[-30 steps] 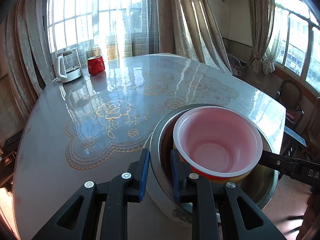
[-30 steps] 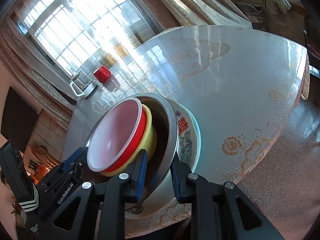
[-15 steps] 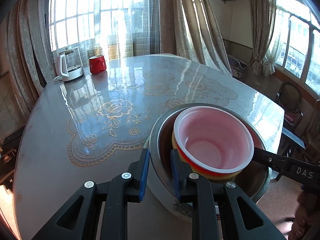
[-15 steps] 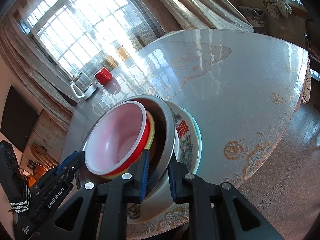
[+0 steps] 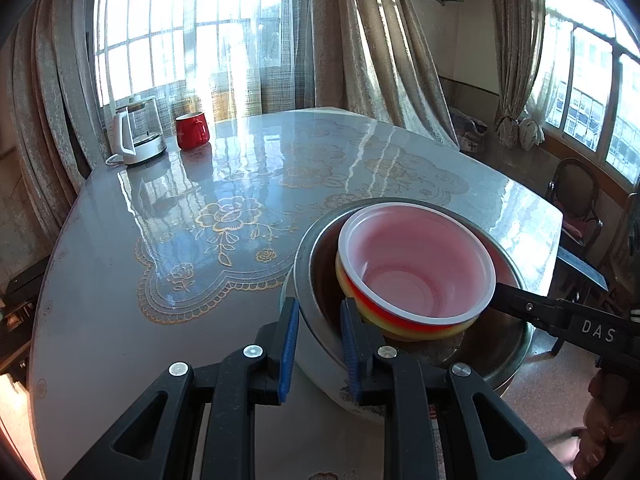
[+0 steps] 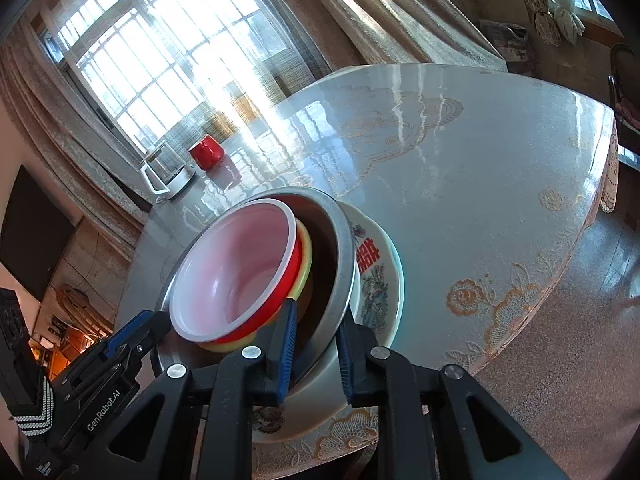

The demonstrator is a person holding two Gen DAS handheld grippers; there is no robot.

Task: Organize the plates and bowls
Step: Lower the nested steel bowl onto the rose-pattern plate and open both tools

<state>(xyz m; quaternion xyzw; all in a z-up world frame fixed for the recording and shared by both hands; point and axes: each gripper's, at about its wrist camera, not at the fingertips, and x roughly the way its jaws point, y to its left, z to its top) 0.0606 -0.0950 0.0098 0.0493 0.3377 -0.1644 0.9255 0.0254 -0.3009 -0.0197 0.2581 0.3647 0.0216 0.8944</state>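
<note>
Both tools angled down, clamped on steel bowl rim, opposite sides.

A: Table: glossy, mirror-smooth film over lace-patterned cloth. Outer bowl: brushed metal, dull sheen.

B: Red bowl, centre right: smooth plastic, satin. Floral plate: glazed ceramic. Curtains, upper frame: coarse woven cloth.

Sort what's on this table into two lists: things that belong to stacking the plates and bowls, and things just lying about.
Part of the job:
- red bowl
- yellow bowl under it
- steel bowl, gripped at its rim by both claws
- patterned plate at the bottom

Lying about:
- red mug
- glass kettle
</note>
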